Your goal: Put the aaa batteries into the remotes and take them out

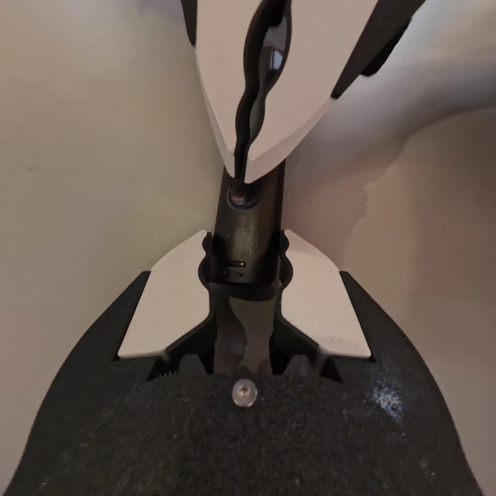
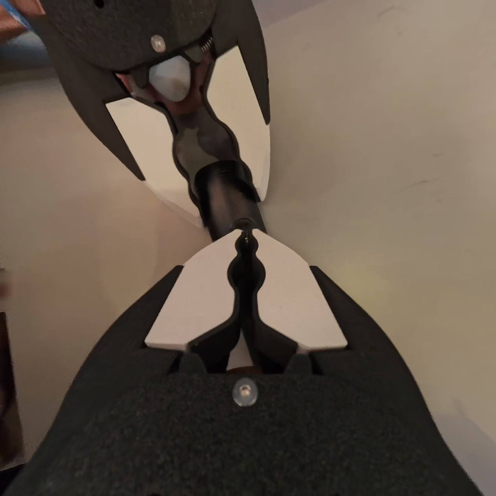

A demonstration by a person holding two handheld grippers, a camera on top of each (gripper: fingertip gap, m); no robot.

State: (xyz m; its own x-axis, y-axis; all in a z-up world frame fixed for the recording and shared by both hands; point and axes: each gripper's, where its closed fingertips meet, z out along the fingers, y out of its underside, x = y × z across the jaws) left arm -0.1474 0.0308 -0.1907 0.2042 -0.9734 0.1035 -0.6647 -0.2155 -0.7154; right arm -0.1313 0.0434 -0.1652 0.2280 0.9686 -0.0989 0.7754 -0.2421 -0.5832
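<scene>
My left gripper is shut on the near end of a slim black remote, whose end face has a small slot. The remote points away from the camera over a pale surface. My right gripper comes in from above with its jaws closed, and its tips touch an oval recess on the remote's upper face. In the right wrist view the right gripper meets the remote, which the left gripper holds from the far side. No battery shows in either view.
A pale cream tabletop fills the background of both views. A brown and blue object lies blurred at the far top left corner of the right wrist view. A dark edge shows at the left side. My left and right fingertips are right by each other.
</scene>
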